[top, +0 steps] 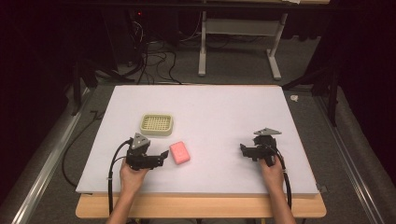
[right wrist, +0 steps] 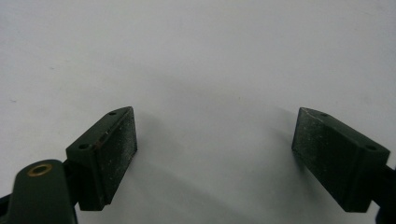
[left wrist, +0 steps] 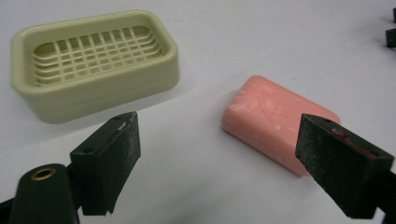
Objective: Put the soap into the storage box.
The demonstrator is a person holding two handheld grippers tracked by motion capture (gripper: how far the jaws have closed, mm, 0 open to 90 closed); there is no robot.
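Black, gritty pads face each other across a wide gap on the left claw (left wrist: 215, 154), and nothing sits between them; its jaws stand apart over bare tabletop (left wrist: 196, 177). Just past the jaw on the right of the left gripper view lies the pink soap bar (left wrist: 271, 114), flat on the surface, its near corner hidden behind that pad, not gripped. Farther off on the other side stands the pale green soap dish (left wrist: 93, 93), with a slotted grid for a floor, apart from the soap. From above, the left claw (top: 164, 155) points toward the soap bar (top: 180, 152), tips close beside it, while the soap dish (top: 157, 125) sits just beyond, toward the far edge. The person's left hand (top: 131, 176) grips the tool from below. Well apart on the other side, the right claw (top: 243, 150) rests in the right hand (top: 273, 169), jaws spread wide and holding nothing above plain white tabletop (right wrist: 210, 70)
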